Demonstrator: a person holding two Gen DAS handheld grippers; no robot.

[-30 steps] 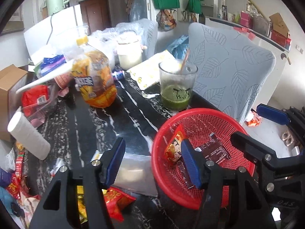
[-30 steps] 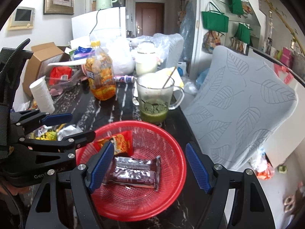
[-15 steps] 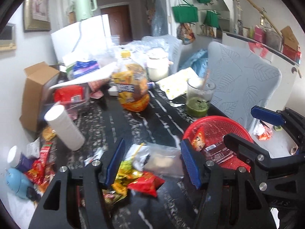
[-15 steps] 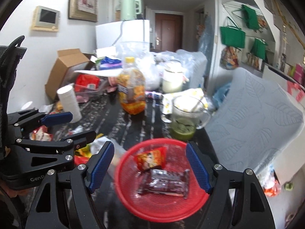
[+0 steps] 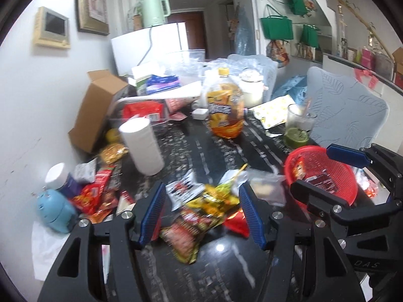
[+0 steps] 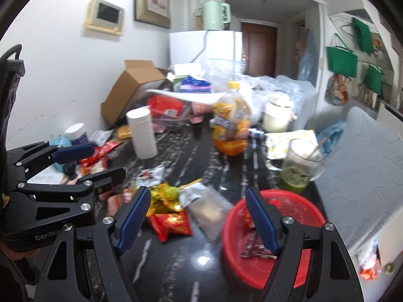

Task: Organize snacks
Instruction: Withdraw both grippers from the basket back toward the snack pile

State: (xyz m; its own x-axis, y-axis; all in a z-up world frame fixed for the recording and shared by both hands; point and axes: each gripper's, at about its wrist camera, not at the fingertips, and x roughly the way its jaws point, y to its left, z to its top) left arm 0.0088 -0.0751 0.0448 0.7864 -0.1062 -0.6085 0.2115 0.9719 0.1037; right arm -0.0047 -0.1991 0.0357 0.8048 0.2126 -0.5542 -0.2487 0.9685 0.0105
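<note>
A dark, shiny surface [image 5: 226, 259] with white streaks is full of stuff. The red basket [image 5: 335, 178] sits near its right edge. Inside the basket lie a small orange snack pack [image 5: 298, 170] and a dark bar wrapper [image 5: 321, 182]. Just left of the basket is a clear bag [image 5: 264, 188]. Left of that bag is a messy pile of snack packets [image 5: 201, 209], yellow and red. Behind the basket stands a glass mug [image 6: 299, 168] with green drink. Far behind the basket is an orange bottle [image 5: 224, 113]. Far left of the basket stands a white roll [image 5: 142, 146]. The left tool [image 5: 201, 214] hangs over the pile, fingers apart, holding nothing. The right tool [image 6: 197, 224] has its fingers wide apart and empty, beside the basket.
</note>
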